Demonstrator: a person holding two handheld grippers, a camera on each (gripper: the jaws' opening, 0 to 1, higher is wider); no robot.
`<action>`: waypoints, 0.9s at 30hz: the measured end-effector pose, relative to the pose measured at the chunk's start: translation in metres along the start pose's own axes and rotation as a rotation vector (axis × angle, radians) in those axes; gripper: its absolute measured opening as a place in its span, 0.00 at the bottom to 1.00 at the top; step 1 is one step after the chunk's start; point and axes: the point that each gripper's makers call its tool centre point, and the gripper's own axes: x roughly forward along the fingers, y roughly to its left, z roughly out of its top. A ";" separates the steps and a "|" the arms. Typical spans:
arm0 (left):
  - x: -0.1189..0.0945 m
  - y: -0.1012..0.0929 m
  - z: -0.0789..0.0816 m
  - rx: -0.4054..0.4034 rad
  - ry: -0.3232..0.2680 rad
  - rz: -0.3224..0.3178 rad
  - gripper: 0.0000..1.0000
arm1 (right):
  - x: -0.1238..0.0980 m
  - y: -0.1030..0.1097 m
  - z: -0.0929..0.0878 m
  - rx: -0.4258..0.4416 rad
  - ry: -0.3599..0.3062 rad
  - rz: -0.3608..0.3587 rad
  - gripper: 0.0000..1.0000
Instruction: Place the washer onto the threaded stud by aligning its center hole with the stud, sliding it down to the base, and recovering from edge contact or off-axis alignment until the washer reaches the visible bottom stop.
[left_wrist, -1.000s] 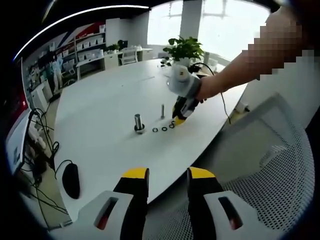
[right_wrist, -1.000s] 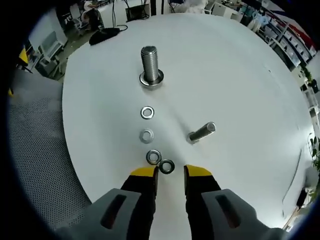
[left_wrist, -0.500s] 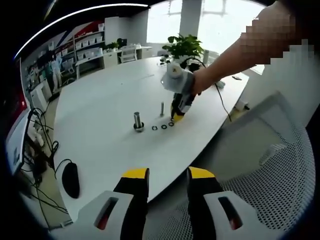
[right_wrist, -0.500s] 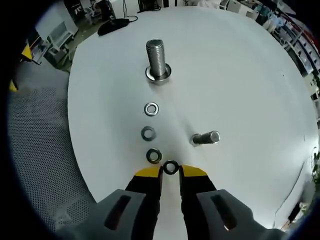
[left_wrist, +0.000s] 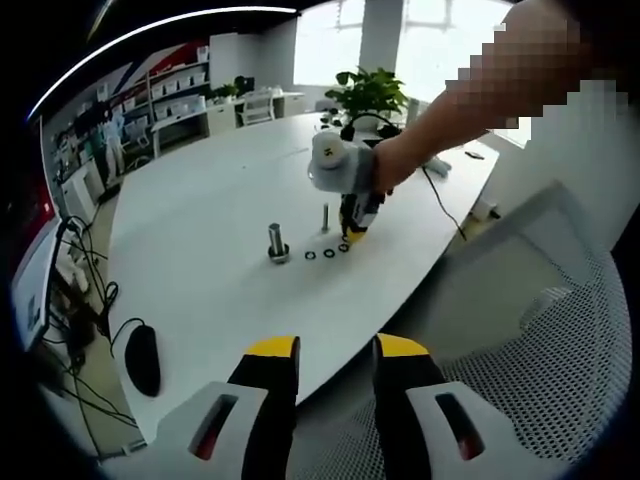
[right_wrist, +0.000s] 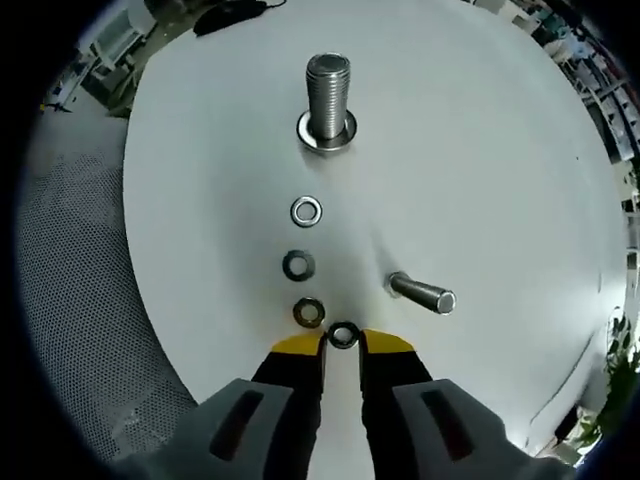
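A thick threaded stud (right_wrist: 328, 85) stands upright on its round base on the white table (right_wrist: 480, 150). In front of it several washers lie in a line, the nearest washer (right_wrist: 343, 335) flat on the table between the yellow tips of my right gripper (right_wrist: 342, 346). Its jaws are narrowly open around that washer. A thinner bolt (right_wrist: 425, 294) stands to the right. In the left gripper view the stud (left_wrist: 277, 243), the washers (left_wrist: 328, 255) and the right gripper (left_wrist: 352, 236), pointing down, are far off. My left gripper (left_wrist: 335, 352) is open and holds nothing, off the table's near edge.
A black mouse (left_wrist: 141, 360) with cables lies at the table's near left edge. A potted plant (left_wrist: 370, 95) stands at the far end. A mesh chair (left_wrist: 540, 380) is below and to the right of the left gripper. Shelves line the room's left side.
The right gripper has tipped more steeply down over the washers and its jaws have narrowed around the nearest one. The left gripper has not moved.
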 end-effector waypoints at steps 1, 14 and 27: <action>0.000 0.000 0.000 0.001 0.001 0.000 0.27 | -0.001 0.003 0.000 0.009 0.006 -0.004 0.15; -0.001 0.002 0.001 -0.003 -0.005 0.004 0.27 | 0.006 -0.006 -0.002 0.146 -0.083 -0.056 0.14; -0.001 0.001 0.001 0.002 -0.010 -0.003 0.26 | -0.003 0.003 -0.003 0.233 -0.155 -0.103 0.14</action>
